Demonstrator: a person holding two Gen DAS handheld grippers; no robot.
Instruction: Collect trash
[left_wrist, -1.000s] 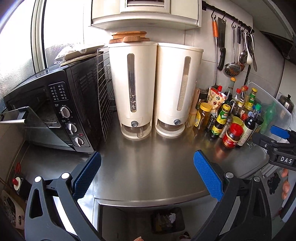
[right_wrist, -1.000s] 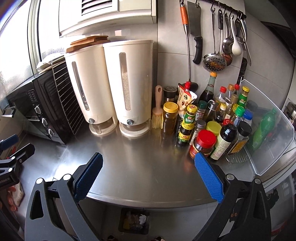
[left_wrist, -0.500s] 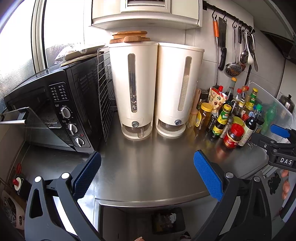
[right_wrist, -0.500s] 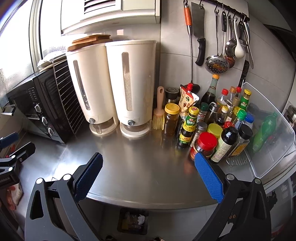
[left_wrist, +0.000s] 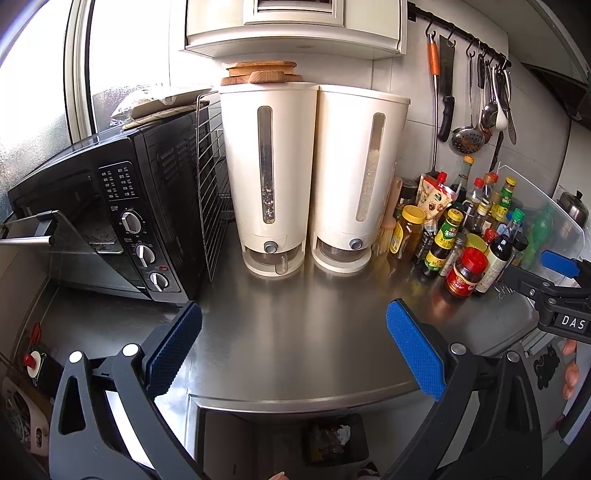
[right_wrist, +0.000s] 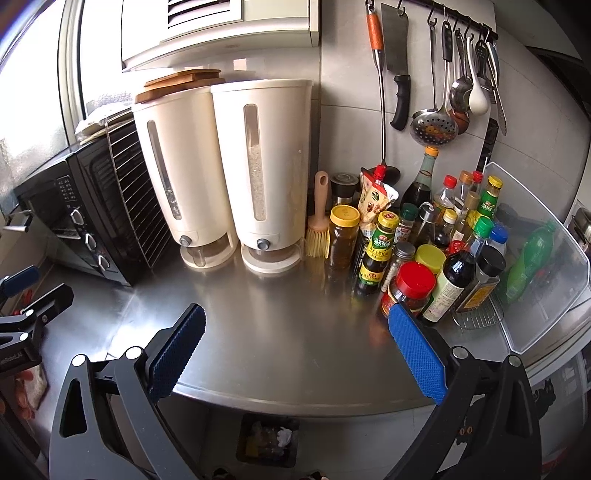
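The left hand-held gripper (left_wrist: 293, 354) hangs above the near edge of the steel bench (left_wrist: 295, 325), its blue pads spread wide with nothing between them. The right hand-held gripper (right_wrist: 295, 354) is likewise released and empty, poised over the same edge a little further right. Both are held high and back, probably so the person can survey the surface before reaching.

Directly below the bench edge, on the floor, stands a dark trash bin (right_wrist: 267, 441) holding crumpled scraps, including a white wad; that is where the task's trash can be seen. The open bench surface between the pads shows no loose litter that I can make out.

Further out, two tall cream dispensers (left_wrist: 314, 177) stand against the wall, a black oven (left_wrist: 107, 206) with its door ajar sits to the left, and crowded condiment bottles (right_wrist: 424, 251) fill the right, kept back to free working room.
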